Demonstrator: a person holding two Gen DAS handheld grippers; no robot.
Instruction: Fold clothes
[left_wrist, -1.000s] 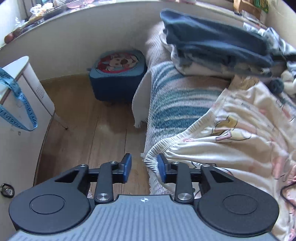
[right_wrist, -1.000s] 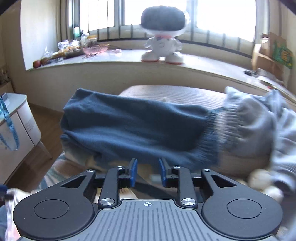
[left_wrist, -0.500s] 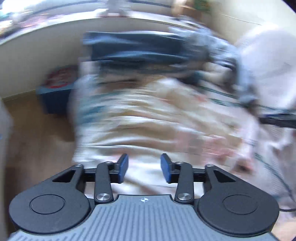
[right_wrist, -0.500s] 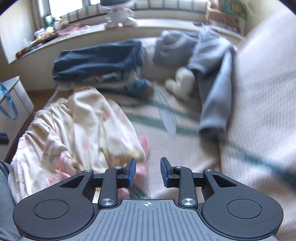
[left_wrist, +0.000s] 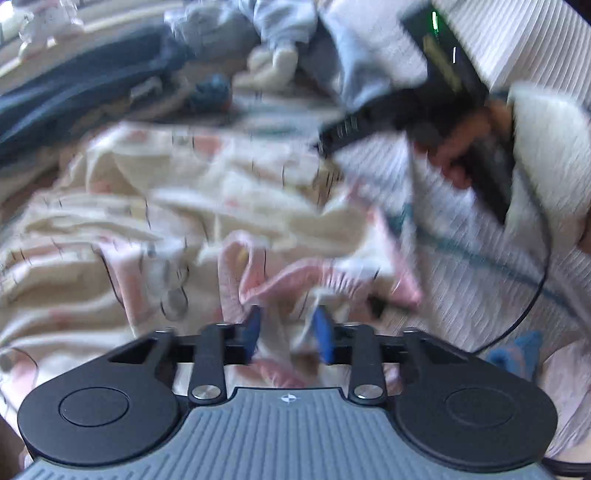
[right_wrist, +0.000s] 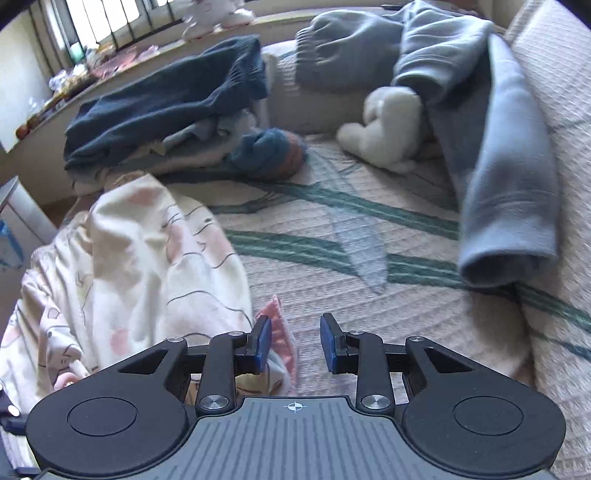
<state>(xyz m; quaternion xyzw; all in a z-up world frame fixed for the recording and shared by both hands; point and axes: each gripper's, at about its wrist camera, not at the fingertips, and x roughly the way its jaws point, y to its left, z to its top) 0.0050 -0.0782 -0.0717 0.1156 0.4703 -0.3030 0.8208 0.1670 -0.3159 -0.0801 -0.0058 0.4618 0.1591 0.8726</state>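
Note:
A cream printed garment (left_wrist: 155, 221) with pink ribbed cuffs (left_wrist: 295, 273) lies crumpled on the bed. In the blurred left wrist view, my left gripper (left_wrist: 289, 334) hangs low over it. Its jaws are closing, with pink and white cloth of the garment between the blue pads, which still stand apart. My right gripper (right_wrist: 296, 343) is open at the garment's (right_wrist: 140, 258) right edge. A pink cuff (right_wrist: 279, 321) lies just beside its left pad and only bed cover shows between the jaws. A person's hand (left_wrist: 454, 162) holds the right gripper's black body.
The striped bed cover (right_wrist: 369, 288) stretches to the right. At the back lie a dark blue clothes pile (right_wrist: 166, 107), a rolled blue and orange bundle (right_wrist: 269, 155), a white plush toy (right_wrist: 388, 125) and a grey-blue sweatshirt (right_wrist: 498, 166). A black cable (left_wrist: 532, 295) trails at the right.
The left gripper swung right from the bed's edge to over the cream garment's pink cuffs. The right gripper dropped from the blue pile down to the garment's right edge.

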